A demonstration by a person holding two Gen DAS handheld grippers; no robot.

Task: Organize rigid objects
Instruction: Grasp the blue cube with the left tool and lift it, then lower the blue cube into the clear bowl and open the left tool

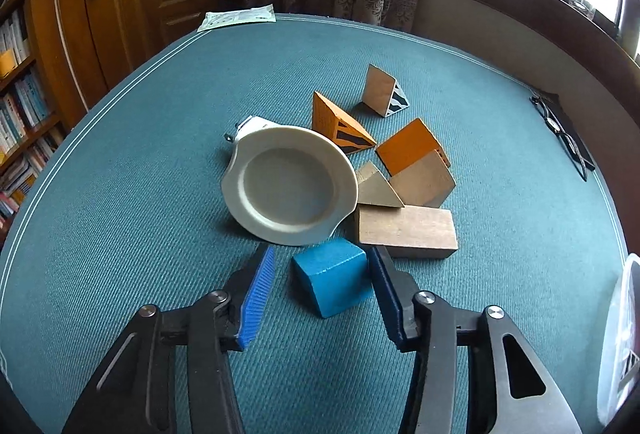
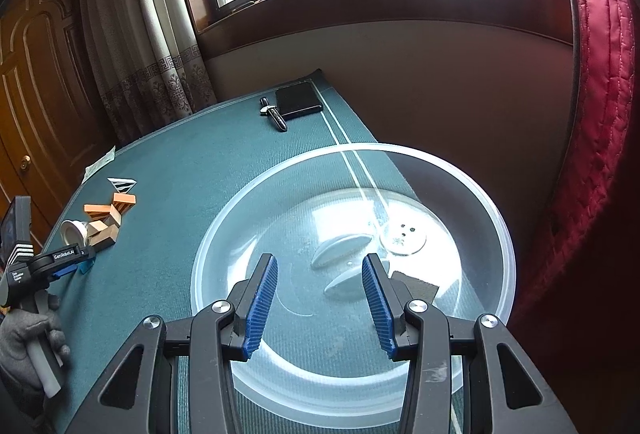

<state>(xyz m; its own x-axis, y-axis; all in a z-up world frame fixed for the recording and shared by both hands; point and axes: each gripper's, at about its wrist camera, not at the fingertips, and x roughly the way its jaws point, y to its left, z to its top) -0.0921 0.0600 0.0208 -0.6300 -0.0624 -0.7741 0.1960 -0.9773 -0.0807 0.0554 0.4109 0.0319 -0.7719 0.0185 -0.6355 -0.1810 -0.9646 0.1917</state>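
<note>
- Step in hand: pickup of the blue block (image 1: 330,282) with your left gripper (image 1: 322,274). Its jaws straddle the block; the right pad (image 1: 382,294) touches it, the left pad (image 1: 258,300) stands apart.
- Block lies on the counter (image 1: 120,214), just beside the dish (image 1: 290,186).
- Next: clamp, lift, carry to the clear bowl (image 2: 500,222).
- Right gripper (image 2: 320,298): jaws partly open, empty, over the bowl.

Both wrist views look steeply down, close over the shared teal table (image 1: 120,214).
</note>
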